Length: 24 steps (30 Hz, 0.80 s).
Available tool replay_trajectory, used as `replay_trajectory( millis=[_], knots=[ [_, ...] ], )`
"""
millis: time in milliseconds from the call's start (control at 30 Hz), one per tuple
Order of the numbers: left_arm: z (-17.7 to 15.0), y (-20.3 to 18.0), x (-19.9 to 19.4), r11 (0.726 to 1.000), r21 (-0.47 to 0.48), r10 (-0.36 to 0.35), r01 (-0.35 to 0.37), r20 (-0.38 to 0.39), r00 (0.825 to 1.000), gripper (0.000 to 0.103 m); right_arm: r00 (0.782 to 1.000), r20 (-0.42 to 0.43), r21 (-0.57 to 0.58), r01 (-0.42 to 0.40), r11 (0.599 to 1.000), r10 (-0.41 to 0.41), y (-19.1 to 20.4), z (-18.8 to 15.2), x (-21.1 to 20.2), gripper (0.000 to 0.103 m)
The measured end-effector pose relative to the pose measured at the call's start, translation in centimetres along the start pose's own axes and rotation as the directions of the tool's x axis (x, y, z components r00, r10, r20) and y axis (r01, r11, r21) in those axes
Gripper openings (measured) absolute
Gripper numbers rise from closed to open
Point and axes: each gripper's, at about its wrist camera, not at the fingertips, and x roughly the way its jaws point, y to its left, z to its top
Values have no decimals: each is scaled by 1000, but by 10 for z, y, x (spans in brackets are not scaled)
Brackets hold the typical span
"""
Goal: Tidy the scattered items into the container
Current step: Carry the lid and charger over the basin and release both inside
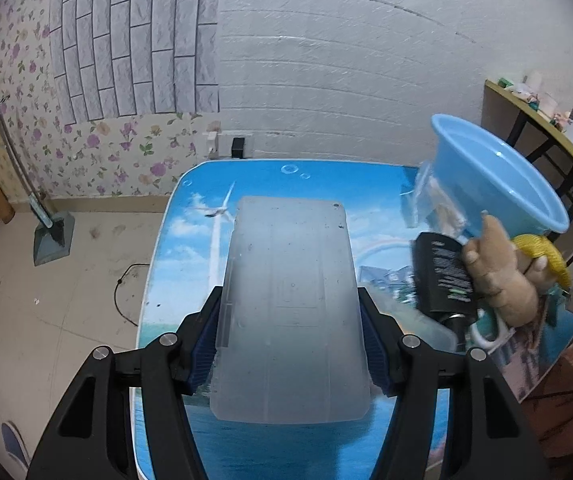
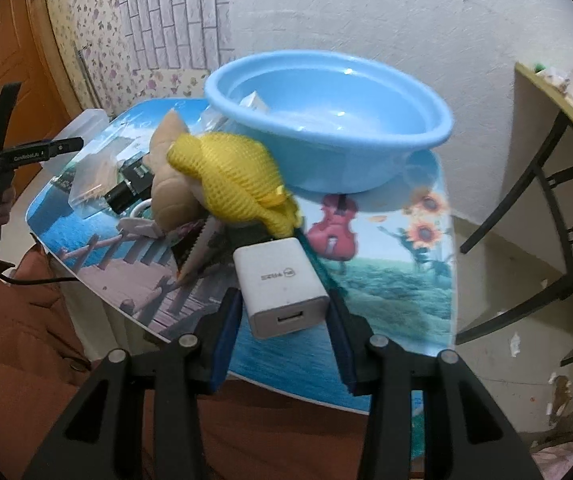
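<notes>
My left gripper is shut on a translucent plastic box, held above the picture-printed table. My right gripper is shut on a white USB charger, lifted just off the table near its front edge. The light blue basin stands on the table beyond the charger. Between the two grippers lies a heap: a ginger root, a yellow mesh bag, a black device and a clear plastic bag. In the left wrist view the basin and the ginger are at the right.
A black metal chair frame and a desk with small clutter stand to the right of the table. A long-handled dustpan leans in the floor corner at the left. A person's brown coat is at the table's front edge.
</notes>
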Motion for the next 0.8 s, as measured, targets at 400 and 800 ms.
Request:
replay_trajectory(
  millis=[400,800],
  knots=[
    [32,-48,-24,995,53,-88,85,55,995,62,989,134,19,-68,997,65,-10,39,-31,42],
    [86,-136,-9,960,189,-220,205,62,973,62,988,110,17,-111,994,108,-23,101,16,42]
  ],
)
